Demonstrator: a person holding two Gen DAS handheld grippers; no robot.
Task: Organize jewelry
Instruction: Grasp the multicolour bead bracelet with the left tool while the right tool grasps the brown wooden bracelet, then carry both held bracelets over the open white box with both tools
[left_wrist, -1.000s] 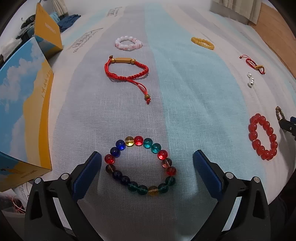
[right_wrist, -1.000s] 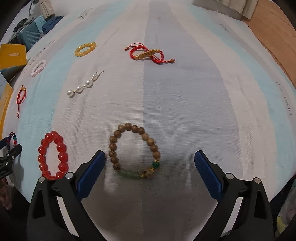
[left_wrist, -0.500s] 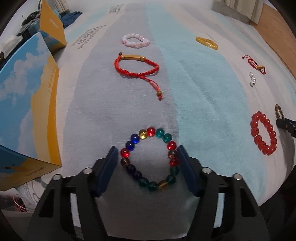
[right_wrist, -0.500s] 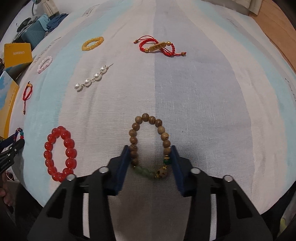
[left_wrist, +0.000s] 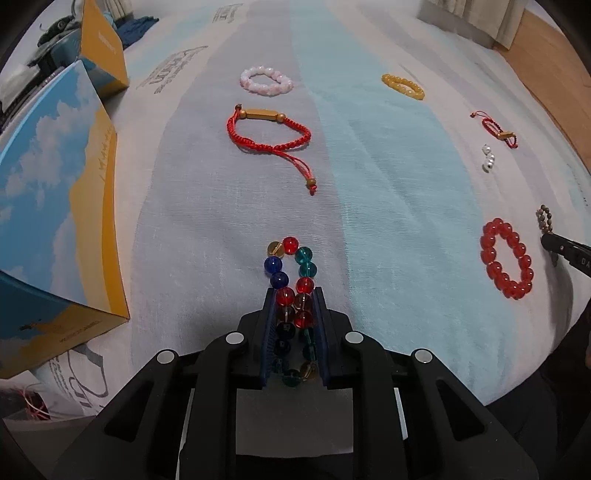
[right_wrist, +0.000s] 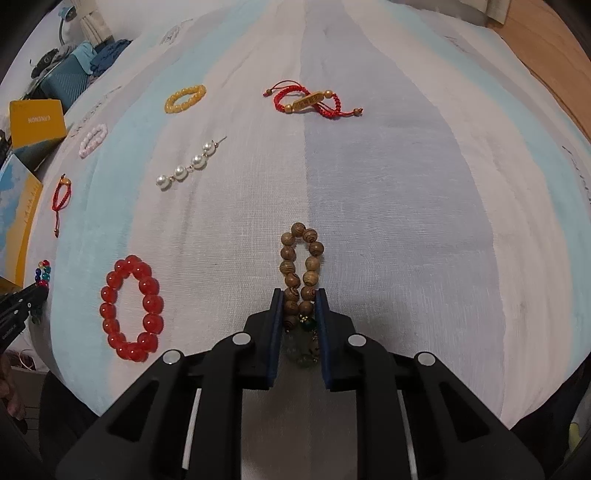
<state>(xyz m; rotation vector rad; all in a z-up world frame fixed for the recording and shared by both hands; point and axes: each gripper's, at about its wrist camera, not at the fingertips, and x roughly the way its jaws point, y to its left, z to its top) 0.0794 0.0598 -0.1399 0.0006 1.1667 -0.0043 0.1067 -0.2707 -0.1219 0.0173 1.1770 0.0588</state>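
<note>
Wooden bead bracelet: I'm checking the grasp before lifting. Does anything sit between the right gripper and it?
Nothing visible does. The right gripper is shut directly on the wooden bead bracelet, pinching it into a narrow loop. The red bead bracelet lies apart to its left.

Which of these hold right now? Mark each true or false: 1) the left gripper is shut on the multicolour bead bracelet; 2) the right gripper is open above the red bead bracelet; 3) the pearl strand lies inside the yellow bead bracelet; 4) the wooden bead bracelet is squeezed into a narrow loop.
1) True. The left gripper is closed on the multicolour bead bracelet.
2) False. The right gripper is closed on the wooden bead bracelet; the red bead bracelet lies apart, to its left.
3) False. The pearl strand lies on the cloth, apart from the yellow bead bracelet.
4) True. Its two sides are pressed close together between the jaws.
</note>
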